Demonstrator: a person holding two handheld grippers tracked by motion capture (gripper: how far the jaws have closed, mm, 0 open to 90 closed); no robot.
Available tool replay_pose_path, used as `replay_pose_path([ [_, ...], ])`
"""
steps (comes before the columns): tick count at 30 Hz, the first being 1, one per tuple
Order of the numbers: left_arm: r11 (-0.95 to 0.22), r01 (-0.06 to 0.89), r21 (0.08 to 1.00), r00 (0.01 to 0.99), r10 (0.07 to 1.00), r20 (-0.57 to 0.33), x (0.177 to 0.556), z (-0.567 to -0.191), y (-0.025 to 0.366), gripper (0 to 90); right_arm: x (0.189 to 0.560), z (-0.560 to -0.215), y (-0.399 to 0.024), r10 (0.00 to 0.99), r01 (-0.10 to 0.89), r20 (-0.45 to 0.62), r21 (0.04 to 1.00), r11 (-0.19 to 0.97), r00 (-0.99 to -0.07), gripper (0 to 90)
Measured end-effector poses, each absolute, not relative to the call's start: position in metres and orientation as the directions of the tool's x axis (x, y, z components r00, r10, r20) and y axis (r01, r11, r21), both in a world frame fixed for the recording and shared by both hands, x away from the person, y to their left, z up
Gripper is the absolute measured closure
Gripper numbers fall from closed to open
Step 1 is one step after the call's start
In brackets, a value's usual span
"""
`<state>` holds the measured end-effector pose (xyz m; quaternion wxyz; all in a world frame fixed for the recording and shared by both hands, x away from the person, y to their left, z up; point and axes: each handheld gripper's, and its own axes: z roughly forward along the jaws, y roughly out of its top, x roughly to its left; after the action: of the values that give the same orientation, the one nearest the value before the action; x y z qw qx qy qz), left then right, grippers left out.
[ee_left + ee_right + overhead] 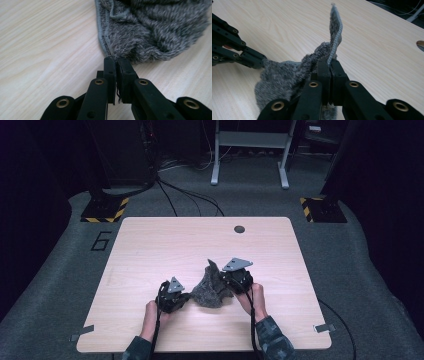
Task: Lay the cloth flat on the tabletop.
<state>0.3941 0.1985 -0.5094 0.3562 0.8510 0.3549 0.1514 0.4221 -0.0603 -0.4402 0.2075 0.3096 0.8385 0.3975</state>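
Note:
A crumpled grey fuzzy cloth [211, 290] lies on the light wooden table [170, 242], near its front middle. My left gripper [187, 296] comes at it from the left, jaws shut on its stitched hem. In the left gripper view the hem of the cloth [150, 30] is pinched between the tips of the left gripper [116, 61]. My right gripper [225, 282] sits at the cloth's right side. In the right gripper view the right gripper [329, 62] is shut on a fold of the cloth [284, 77], and a corner sticks up above the jaws. The left gripper [259, 62] shows there at the left.
A round cable hole [239, 229] sits in the table's far middle. Beyond the table are white desk legs [250, 155], cables on the floor and two stands on hazard-striped bases [104, 210] [320, 207]. Bare tabletop surrounds the cloth.

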Motion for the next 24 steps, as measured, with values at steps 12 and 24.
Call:
replay_pose_path([
  [12, -0.468, 0.555, 0.688, 0.666, 0.746, -0.03, 0.383, -0.509, 0.229, 59.1, 0.422, -0.46, -0.082, 0.706, 0.449, -0.014, 0.763, 0.465, -0.708, 76.0],
  [24, -0.555, 0.511, 0.656, 0.728, 0.685, 0.012, 0.389, -0.511, 0.203, 70.3, 0.431, -0.46, -0.076, 0.697, 0.46, 0.012, 0.76, 0.46, -0.717, 87.3],
])
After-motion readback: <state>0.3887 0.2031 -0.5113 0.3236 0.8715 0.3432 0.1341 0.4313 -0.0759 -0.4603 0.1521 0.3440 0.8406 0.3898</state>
